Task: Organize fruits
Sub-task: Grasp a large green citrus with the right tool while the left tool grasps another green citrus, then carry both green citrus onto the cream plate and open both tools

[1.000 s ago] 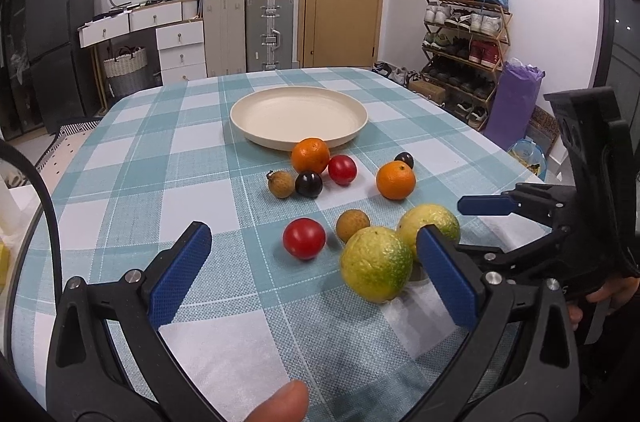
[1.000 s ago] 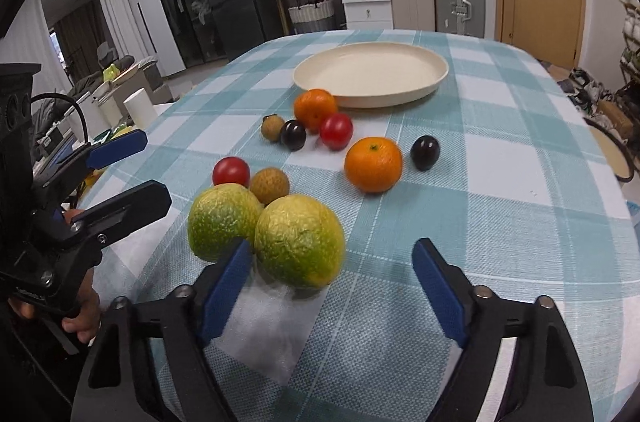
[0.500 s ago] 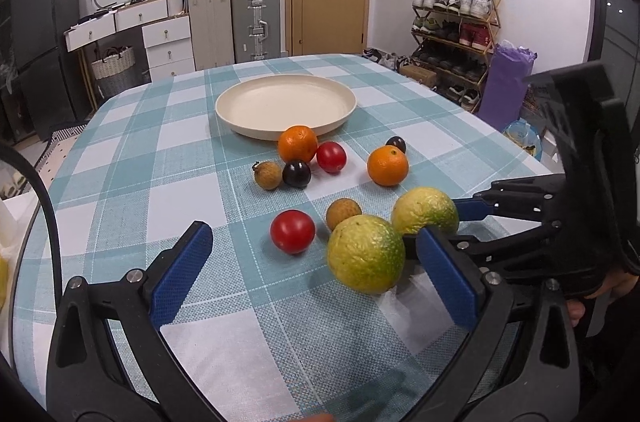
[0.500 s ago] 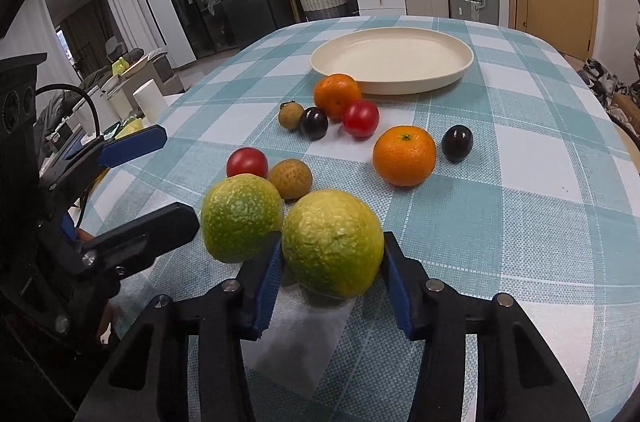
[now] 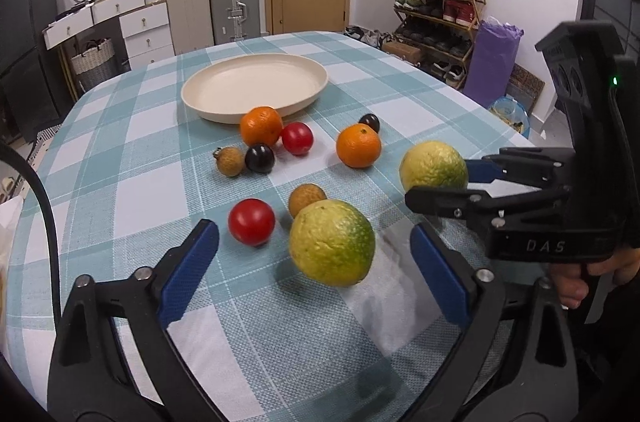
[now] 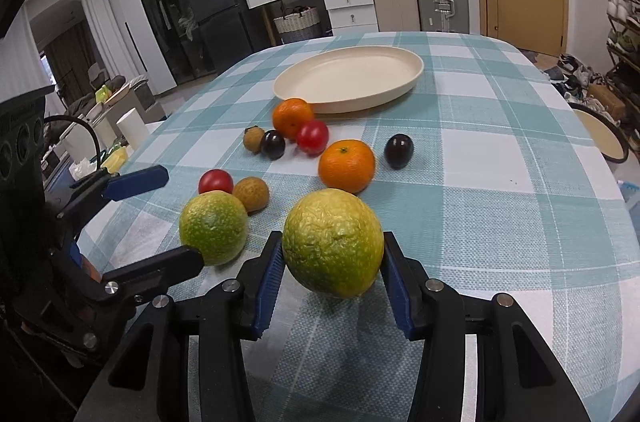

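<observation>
Green-yellow citrus: gripped between the pads of the right tongs, seemingly just off the tabletop; lifting step in hand. Second citrus: on the cloth between the spread, empty left tongs. Next, by judgement: carry forward over the small fruit to the plate ahead.

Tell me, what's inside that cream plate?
Nothing shows inside the cream plate: its visible floor is bare. The near rim hides a thin strip, and an orange sits just outside it.
</observation>
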`<state>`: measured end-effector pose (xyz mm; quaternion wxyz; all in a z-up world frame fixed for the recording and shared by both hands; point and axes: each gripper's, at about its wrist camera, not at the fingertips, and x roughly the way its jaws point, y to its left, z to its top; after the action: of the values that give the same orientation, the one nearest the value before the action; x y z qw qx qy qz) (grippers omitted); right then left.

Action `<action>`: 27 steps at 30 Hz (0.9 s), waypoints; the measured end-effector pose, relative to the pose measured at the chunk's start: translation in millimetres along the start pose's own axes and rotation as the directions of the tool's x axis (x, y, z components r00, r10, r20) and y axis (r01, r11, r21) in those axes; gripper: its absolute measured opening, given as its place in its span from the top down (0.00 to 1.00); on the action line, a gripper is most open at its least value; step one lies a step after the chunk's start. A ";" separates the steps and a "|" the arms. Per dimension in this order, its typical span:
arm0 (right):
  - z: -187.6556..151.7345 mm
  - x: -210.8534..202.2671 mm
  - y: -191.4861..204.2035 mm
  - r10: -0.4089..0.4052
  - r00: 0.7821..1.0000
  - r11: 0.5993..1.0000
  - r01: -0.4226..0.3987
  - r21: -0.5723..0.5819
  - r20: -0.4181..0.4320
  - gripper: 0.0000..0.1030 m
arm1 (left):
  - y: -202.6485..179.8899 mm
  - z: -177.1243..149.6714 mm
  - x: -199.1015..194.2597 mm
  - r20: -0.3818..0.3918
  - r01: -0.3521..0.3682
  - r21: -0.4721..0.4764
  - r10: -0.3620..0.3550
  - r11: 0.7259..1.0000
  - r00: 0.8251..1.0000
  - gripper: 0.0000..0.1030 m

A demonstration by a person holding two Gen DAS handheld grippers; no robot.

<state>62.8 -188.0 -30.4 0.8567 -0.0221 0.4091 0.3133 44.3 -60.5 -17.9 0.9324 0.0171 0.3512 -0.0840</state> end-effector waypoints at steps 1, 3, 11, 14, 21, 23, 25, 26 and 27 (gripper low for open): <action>0.4 -1.1 -1.1 0.001 1.000 1.000 -0.001 0.004 0.005 0.53 | -1.1 0.1 2.7 -0.013 0.008 0.002 -0.008 1.000 1.000 0.15; 0.5 -2.6 -2.8 0.000 1.000 1.000 0.000 0.006 0.009 0.53 | -1.5 -0.1 6.4 -0.022 0.018 -0.003 -0.018 1.000 1.000 0.21; 0.6 -2.7 -4.8 0.003 1.000 1.000 -0.003 0.011 0.013 0.53 | 1.7 -0.2 21.4 -0.074 0.040 -0.031 -0.043 0.999 0.996 0.48; 0.7 -3.0 -4.2 0.004 1.000 1.000 -0.004 0.009 0.016 0.53 | 3.7 -1.7 23.7 -0.082 0.061 -0.038 -0.064 0.997 0.995 0.55; 1.7 -4.0 -1.4 0.000 1.000 1.000 0.000 0.005 0.026 0.53 | 5.7 -2.5 16.1 -0.057 0.098 -0.041 -0.100 0.994 0.993 0.55; 3.4 -5.3 -0.7 0.001 0.999 1.000 -0.001 0.004 0.035 0.53 | 6.0 -0.3 11.2 -0.035 0.098 -0.041 -0.100 0.994 0.994 0.55; 5.6 -8.7 0.0 0.010 0.999 1.000 -0.011 0.006 0.053 0.53 | 7.8 2.5 6.1 -0.011 0.095 -0.040 -0.096 0.995 0.995 0.55; 6.9 -10.3 0.3 0.009 0.998 1.000 -0.010 0.007 0.061 0.53 | 9.7 4.8 3.3 0.001 0.090 -0.041 -0.090 0.995 0.996 0.55; 8.5 -11.4 0.5 0.008 0.998 1.000 -0.009 0.007 0.068 0.53 | 11.6 6.3 0.8 0.011 0.085 -0.045 -0.085 0.995 0.996 0.55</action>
<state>63.0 -191.0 -16.5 0.8689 -0.0069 0.3809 0.3161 50.9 -49.7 -14.0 0.9297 -0.0195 0.3491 -0.1155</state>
